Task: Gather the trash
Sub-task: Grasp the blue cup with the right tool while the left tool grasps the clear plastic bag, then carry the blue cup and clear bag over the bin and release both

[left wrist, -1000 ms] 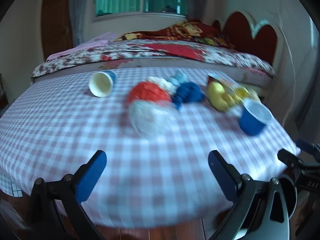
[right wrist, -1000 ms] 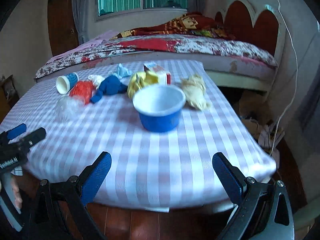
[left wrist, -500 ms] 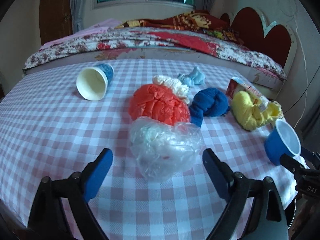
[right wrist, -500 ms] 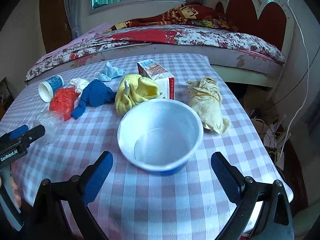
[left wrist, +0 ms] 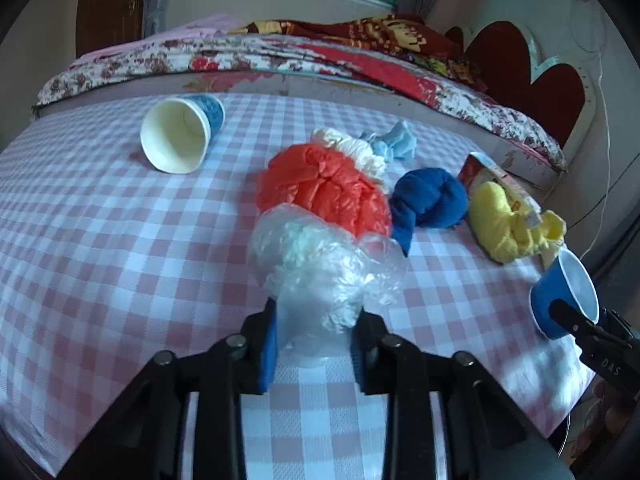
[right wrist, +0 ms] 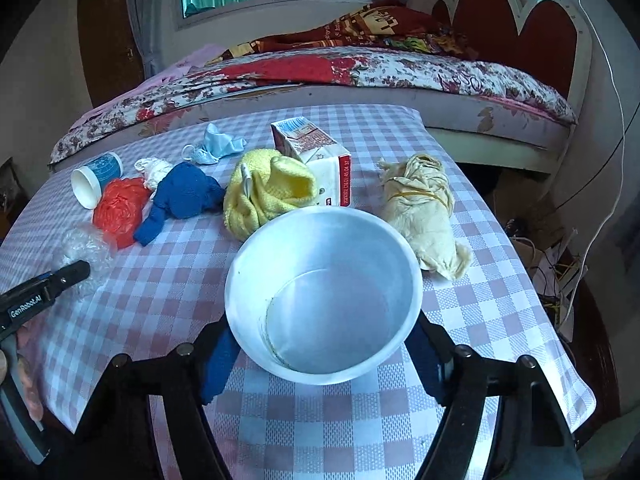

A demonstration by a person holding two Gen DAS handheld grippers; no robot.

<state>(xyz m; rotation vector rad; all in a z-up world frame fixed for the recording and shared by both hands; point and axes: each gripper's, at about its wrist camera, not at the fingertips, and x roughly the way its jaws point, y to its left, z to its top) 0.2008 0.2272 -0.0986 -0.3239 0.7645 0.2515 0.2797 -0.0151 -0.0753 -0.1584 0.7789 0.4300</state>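
A crumpled clear plastic bag lies on the checked tablecloth. My left gripper is closing on its near end, and both blue pads press into the plastic. A blue paper bowl, white inside, stands upright between the fingers of my right gripper. Its jaws are closing, and the pads sit against the bowl's sides under the rim. Behind the bag lie a red plastic bag, a white tissue wad, a light blue face mask and a tipped paper cup.
A knotted blue cloth, a yellow cloth, a drink carton and a beige cloth bundle lie further back. A bed stands beyond the table. The table's right edge drops to a cluttered floor.
Both grippers moved forward over the table. The left jaws closed from wide open onto the clear bag. The right jaws narrowed around the blue bowl.
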